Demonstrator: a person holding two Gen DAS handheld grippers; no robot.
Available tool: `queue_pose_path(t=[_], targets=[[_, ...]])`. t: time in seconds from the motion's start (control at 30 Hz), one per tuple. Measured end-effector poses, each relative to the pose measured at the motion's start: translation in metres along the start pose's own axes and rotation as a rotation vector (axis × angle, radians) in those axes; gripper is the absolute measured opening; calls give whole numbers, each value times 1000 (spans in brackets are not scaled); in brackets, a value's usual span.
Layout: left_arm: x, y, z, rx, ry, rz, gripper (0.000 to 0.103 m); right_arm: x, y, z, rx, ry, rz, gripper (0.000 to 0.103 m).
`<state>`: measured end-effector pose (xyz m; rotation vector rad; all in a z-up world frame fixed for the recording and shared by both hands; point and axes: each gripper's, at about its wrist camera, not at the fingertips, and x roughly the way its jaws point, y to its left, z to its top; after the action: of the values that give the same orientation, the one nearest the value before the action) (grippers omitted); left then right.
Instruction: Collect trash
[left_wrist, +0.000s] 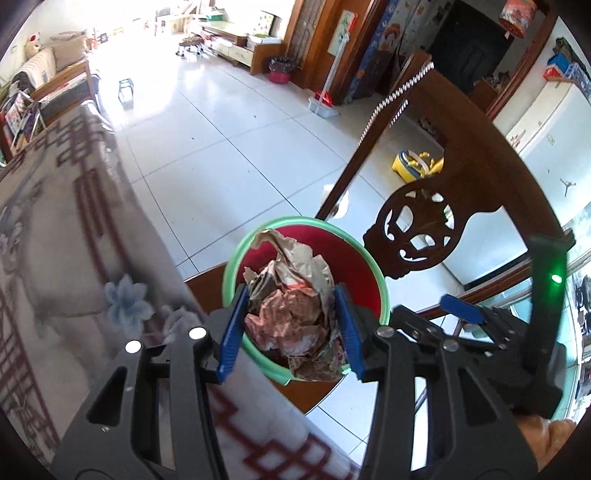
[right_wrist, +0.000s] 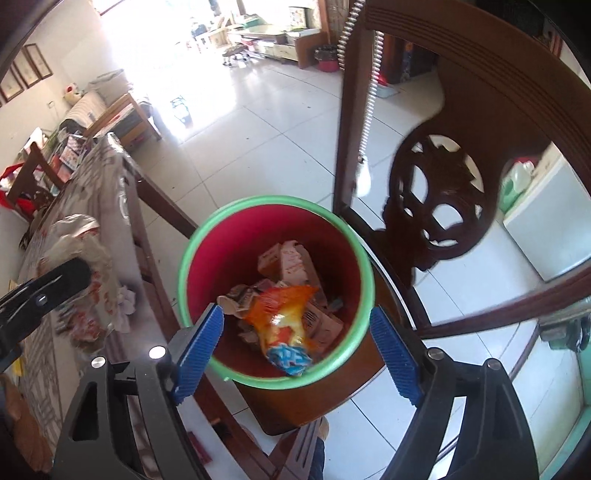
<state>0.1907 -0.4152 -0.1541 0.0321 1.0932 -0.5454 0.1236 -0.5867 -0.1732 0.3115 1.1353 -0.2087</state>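
Drop step: my left gripper (left_wrist: 291, 328) clamped crumpled paper (left_wrist: 295, 306) over the bin (left_wrist: 236, 258) on the chair seat; right gripper (right_wrist: 295, 347) gaped wide, orange wrapper (right_wrist: 284, 317) loose below. Next: open left.

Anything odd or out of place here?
The trash bin stands on the seat of the wooden chair, not on the floor. The orange snack wrapper looks blurred over the bin, between the right gripper's open fingers. The left gripper holds crumpled paper. Nothing spilled.
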Motion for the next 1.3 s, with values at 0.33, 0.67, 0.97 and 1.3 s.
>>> queue_pose_path(t=[0.33,0.67,0.97,1.3], targets=[[0,-16,5,37,-33,6,86,-20,-15,-13,42,-26,-23,81],[-89,15,-19,-1,-208,105,98,-80,44,-37,-20,-165,47,96],[-181,63,-64,-58,-429,209,98,-139,124,-79,-127,-293,137,96],[-268,123,-122,-103,-590,252,98,-192,196,-128,-164,-585,138,96]])
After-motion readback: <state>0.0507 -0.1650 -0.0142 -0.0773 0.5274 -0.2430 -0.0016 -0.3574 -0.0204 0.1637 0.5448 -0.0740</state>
